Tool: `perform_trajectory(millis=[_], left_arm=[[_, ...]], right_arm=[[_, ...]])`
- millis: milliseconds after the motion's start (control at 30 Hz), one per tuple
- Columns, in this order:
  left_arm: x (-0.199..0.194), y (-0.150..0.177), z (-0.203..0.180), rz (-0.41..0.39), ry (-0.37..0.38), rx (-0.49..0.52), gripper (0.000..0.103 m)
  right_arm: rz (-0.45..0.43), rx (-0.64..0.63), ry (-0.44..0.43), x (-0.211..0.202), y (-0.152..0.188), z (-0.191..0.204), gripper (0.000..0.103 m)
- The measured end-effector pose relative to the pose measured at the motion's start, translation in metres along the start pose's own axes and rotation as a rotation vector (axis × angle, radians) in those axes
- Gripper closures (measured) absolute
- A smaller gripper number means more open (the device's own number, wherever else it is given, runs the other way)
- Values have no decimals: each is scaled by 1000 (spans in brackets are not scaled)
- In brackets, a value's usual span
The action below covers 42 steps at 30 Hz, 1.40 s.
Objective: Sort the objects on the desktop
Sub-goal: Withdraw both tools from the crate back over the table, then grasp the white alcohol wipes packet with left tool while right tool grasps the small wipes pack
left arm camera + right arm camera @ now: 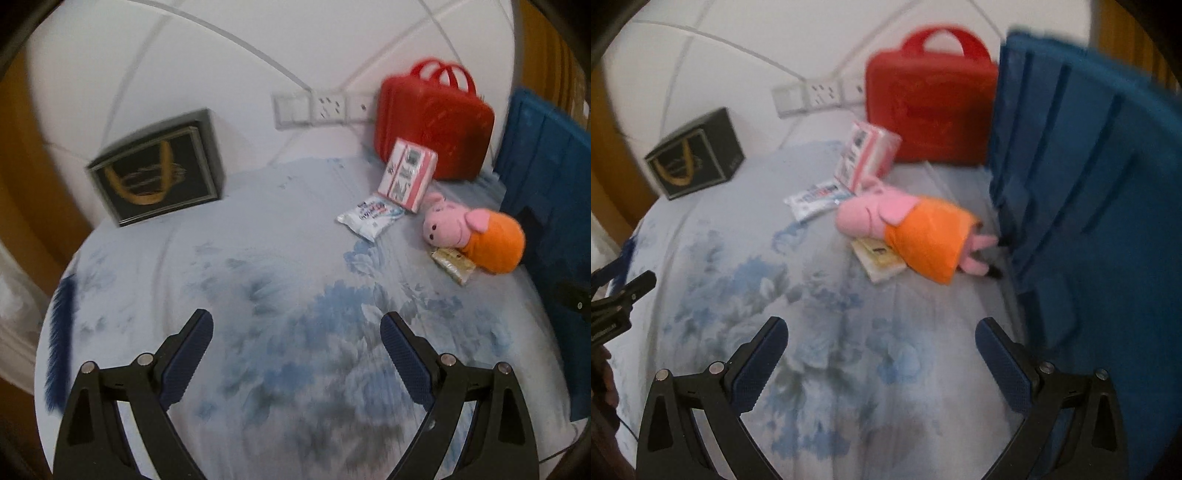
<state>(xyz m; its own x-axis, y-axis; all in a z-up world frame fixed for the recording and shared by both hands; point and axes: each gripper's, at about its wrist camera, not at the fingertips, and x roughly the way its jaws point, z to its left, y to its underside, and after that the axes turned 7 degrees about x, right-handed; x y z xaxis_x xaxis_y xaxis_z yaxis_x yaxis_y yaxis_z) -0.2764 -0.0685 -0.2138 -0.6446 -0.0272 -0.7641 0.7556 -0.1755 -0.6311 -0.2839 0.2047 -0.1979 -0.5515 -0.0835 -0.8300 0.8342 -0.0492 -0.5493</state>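
Note:
A pink pig plush in an orange dress [476, 232] [908, 229] lies on the blue-flowered tablecloth [258, 280] [775, 288], partly on top of a flat yellowish packet [453, 265] [879, 260]. Beyond it lie a white snack bag [369, 216] [816, 199] and a red-and-white box [406, 173] [866, 157] that leans on a red carry case [436, 122] [931, 107]. My left gripper [297, 328] is open over bare cloth, well short of these things. My right gripper [882, 336] is open too, nothing between its fingers, the plush ahead of it.
A blue plastic crate [546, 206] [1089, 221] stands at the right, close to the right gripper. A black box with a gold emblem [159, 173] [694, 155] sits at the far left by the white wall. A socket strip [317, 107] [816, 94] runs along the wall.

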Motion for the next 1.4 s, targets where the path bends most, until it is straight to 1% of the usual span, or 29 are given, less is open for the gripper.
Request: perform_trajectory(millis=[33,200,267,333,367,467,533,600,633,667,700,800,833,900,967,1067,1100,1133,1233,1300,1367,1400], left_arm=[[9,-5,-2,7,8,9,10],[87,-47,-23,31,73,100,10],[120,-65,-32,35,103,135,10],[154,-84,-44,39,152,168,10],[170,-92,-50,41,175,183,10],[210,-110,-67,63,198,224,10],[230,-117,-76,83,209,240,10],[248,-120,-82,108,221,238,10],[253,-120,-83,110,240,226,9],[256,-121,-82,97,258,209,8],[256,-122,-83,82,254,208,8],[253,-117,-83,59,256,210,7],[251,-115,-83,53,256,208,9],[245,-110,-82,37,258,207,18],[239,-107,-82,34,258,206,33],[230,-99,-80,41,250,192,40],[227,-96,-79,42,246,188,41],[224,-94,-79,45,243,185,45],[215,-83,-76,54,230,160,48],[206,-73,-73,59,220,133,49],[199,-64,-73,58,207,118,49],[199,-62,-72,59,198,110,49]], right_arm=[[13,11,-1,12,-3,-3,0],[70,89,-18,80,-23,-13,0],[84,109,-19,106,-30,-13,0],[99,116,-13,132,-36,-11,0],[103,118,-9,141,-39,-11,0],[114,126,-7,165,-43,-8,0],[116,125,-10,177,-44,-6,0],[118,119,-18,190,-46,-2,0],[97,108,0,192,-47,1,0],[82,97,7,195,-48,4,0],[83,86,14,197,-49,6,0],[45,61,41,199,-47,10,0],[33,57,43,198,-45,10,0],[-3,54,32,195,-41,8,0],[-14,53,30,194,-39,7,0],[2,25,57,197,-40,13,0],[2,33,53,197,-41,13,0],[1,36,47,196,-41,12,0],[-2,41,27,194,-41,9,0],[-2,29,30,193,-40,10,0],[-14,17,47,193,-38,12,2],[-18,22,49,192,-39,12,5]])
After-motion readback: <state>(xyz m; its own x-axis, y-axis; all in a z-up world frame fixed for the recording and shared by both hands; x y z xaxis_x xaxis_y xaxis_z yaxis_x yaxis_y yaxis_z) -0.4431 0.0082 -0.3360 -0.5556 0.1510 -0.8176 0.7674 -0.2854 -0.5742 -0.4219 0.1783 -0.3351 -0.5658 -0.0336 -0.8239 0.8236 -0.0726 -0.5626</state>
